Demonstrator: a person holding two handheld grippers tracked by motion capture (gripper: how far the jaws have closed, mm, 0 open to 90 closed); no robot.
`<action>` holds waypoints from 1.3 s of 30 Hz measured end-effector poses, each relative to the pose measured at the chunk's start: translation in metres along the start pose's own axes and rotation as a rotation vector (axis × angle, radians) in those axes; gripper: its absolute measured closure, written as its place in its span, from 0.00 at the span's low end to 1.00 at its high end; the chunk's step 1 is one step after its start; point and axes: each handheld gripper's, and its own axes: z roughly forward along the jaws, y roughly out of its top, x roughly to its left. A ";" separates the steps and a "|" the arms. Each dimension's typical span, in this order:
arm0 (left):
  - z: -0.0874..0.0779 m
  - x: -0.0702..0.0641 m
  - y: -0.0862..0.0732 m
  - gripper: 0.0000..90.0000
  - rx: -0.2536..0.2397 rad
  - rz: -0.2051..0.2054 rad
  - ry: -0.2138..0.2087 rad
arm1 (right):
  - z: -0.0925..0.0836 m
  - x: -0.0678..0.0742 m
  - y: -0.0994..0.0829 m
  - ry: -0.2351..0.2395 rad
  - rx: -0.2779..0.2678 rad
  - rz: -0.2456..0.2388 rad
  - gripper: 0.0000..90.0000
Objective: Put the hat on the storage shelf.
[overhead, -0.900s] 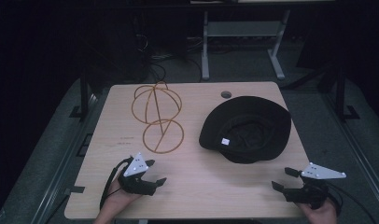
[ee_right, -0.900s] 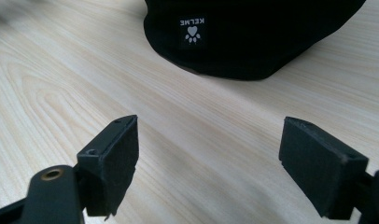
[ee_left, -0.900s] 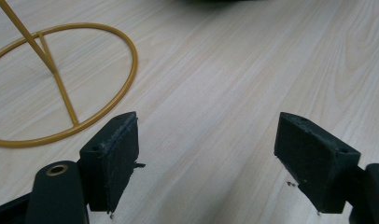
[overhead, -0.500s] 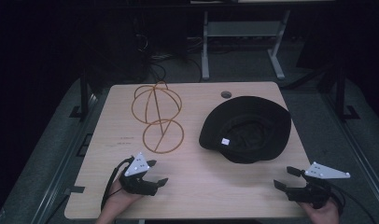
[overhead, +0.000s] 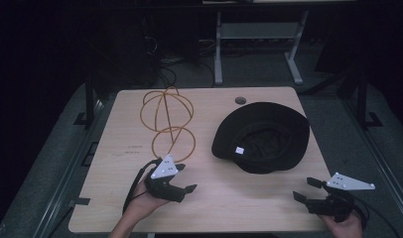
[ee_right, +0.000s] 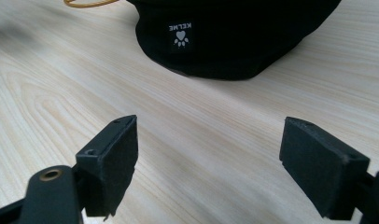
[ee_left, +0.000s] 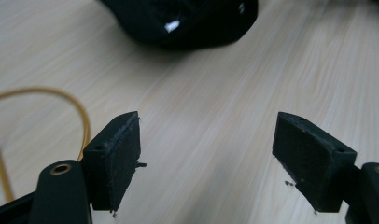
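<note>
Since the earlier frames, the left gripper point(overhead: 187, 178) is sitting slightly farther toward the table's middle, while the right gripper point(overhead: 305, 189) is holding nearly the same place at the near right corner; the hat and the wire stand are lying where they were. Both grippers are resting low over the wooden table point(overhead: 224, 208), each held in one hand of the person, and both are pointing toward the black hat point(overhead: 261, 136). The left gripper's fingers point(ee_left: 115, 158) are standing spread wide apart with bare tabletop between them, pinching nothing. The right gripper's fingers point(ee_right: 110, 163) are likewise standing spread wide with nothing between them. The hat is lying crown down, opening up, on the right half of the table, well apart from both grippers; a small white label is showing on its near rim. The yellow wire stand point(overhead: 167, 121) is standing on the left half of the table, just beside the hat and just beyond the left gripper, touching neither.
</note>
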 end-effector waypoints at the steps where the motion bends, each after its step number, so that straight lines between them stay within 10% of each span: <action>1: 0.000 0.000 0.000 0.26 0.000 0.000 0.000 | 0.000 0.000 0.000 0.000 0.000 0.000 0.21; 18: 0.053 -0.007 0.071 0.31 0.047 0.126 -0.074 | 0.003 0.003 0.000 0.014 0.013 -0.020 0.21; 39: 0.117 0.003 0.094 0.63 0.178 0.195 -0.057 | 0.009 0.008 0.001 0.032 0.038 -0.048 0.21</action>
